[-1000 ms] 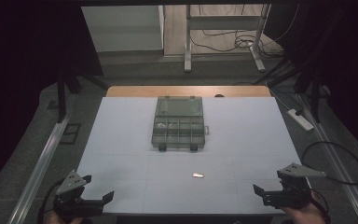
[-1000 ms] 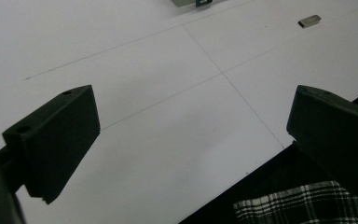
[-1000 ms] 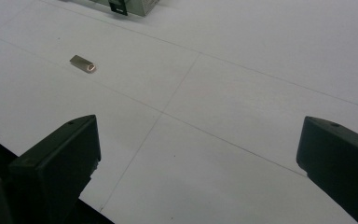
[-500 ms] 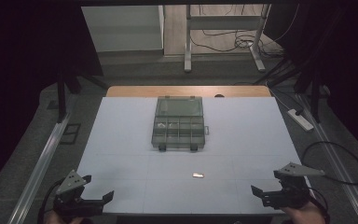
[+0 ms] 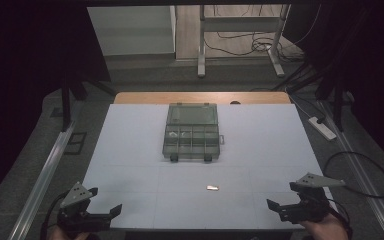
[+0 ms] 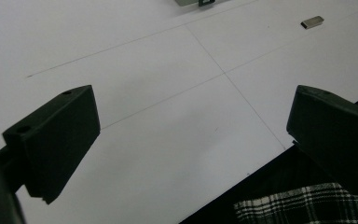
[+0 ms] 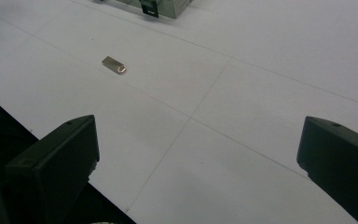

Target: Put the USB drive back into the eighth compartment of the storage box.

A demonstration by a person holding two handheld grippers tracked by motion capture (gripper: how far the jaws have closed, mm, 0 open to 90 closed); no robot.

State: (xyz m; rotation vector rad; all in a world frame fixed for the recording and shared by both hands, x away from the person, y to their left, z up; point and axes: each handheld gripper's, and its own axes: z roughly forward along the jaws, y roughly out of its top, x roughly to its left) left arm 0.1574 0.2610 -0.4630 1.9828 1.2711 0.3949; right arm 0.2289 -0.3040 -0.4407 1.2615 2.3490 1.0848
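Observation:
A small metal USB stick (image 5: 212,188) lies flat on the white table (image 5: 130,150), in front of a translucent grey compartment box (image 5: 192,131) that stands shut at the table's middle. My left gripper (image 5: 105,200) hovers open at the near left corner, its jaws wide apart and empty. My right gripper (image 5: 281,196) is open at the near right corner, also empty. The left gripper view has its gripper (image 6: 193,126) over bare table, the stick (image 6: 312,22) far off. From the right gripper (image 7: 198,149), the stick (image 7: 114,65) lies ahead to the left, near the box's latch (image 7: 150,7).
A power strip (image 5: 322,127) and a looped cable (image 5: 360,170) lie on the floor to the right. A metal rail (image 5: 45,175) runs along the left side. Plaid cloth (image 6: 303,205) shows below the table's near edge. A wooden strip (image 5: 200,97) borders the far edge.
The right gripper has edged slightly to the left. The left gripper, the stick and the box have stayed put.

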